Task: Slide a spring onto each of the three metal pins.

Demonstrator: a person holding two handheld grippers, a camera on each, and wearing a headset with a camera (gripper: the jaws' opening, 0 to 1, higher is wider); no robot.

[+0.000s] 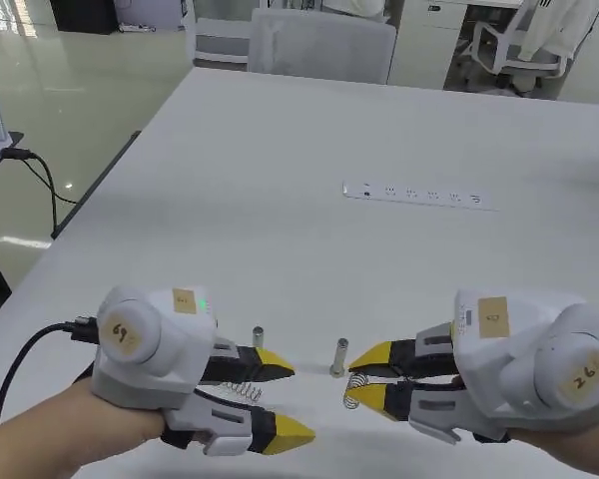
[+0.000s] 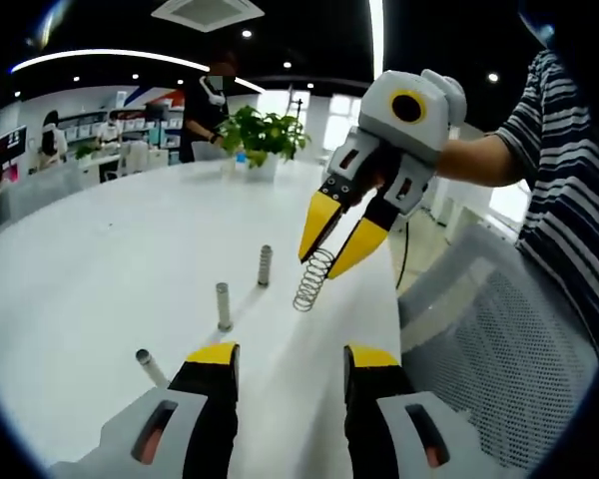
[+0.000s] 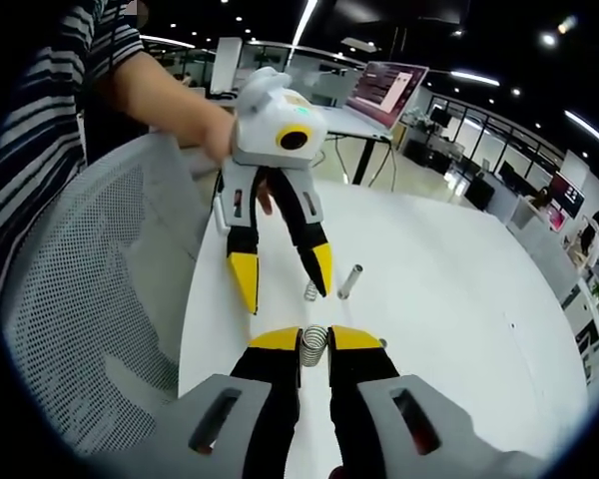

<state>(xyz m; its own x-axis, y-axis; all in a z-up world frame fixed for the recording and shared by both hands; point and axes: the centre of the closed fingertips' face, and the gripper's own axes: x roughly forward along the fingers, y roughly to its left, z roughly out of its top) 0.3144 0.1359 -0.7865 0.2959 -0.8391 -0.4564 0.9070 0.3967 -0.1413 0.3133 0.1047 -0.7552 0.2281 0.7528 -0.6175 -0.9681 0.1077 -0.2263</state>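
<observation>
Your right hand-held gripper pinches a spring by one end just beside the nearest pin, the left hand-held gripper gaping by a second spring on the surface, so centre the dangling coil's open end over the pin's tip before lowering.

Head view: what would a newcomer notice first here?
The right gripper with a spring pinched in its yellow jaws, low right, beside an upright metal pin. Opposite it, the left gripper is open, a second spring lying near its jaws on the white table.
</observation>
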